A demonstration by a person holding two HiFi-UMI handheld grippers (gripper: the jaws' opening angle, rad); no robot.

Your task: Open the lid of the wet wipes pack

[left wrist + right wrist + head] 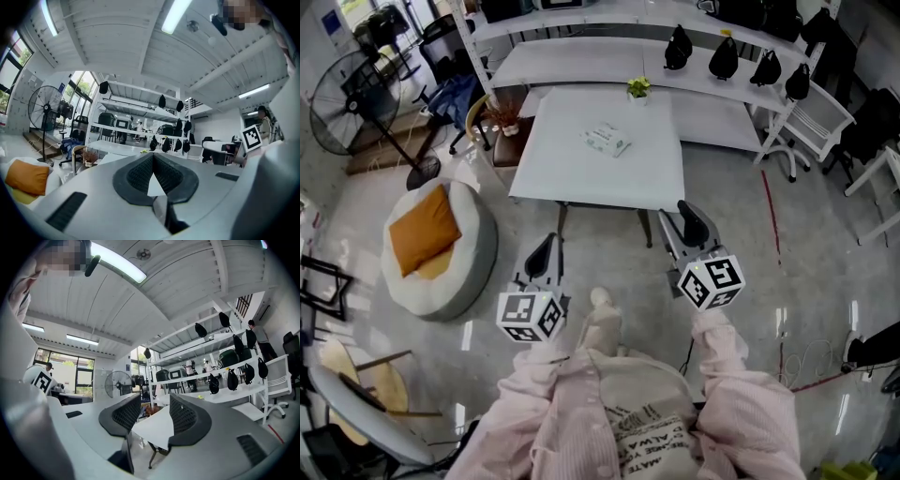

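Neither gripper is at the work yet. The wet wipes pack [606,140] lies flat on the white table [581,178] in the upper middle of the head view, well apart from both. The left gripper [153,154] has its jaws together at the tips with nothing in them. The right gripper [154,404] stands with its jaws wide apart, and only the table corner shows through the gap. I judge the pack light and soft, with a slick film skin, so it should skate on that smooth top if I only tug at it. I'd pin the body down with one gripper and catch the stiffer lid by its free lip with the other. From here the lid is too small to tell which way it hinges. The pack sits well in from the near edge, so I must reach over it. A small plant [638,88] stands at the far edge, behind the pack. The floor ahead is open, and the beanbag [441,253] sits off at the left.
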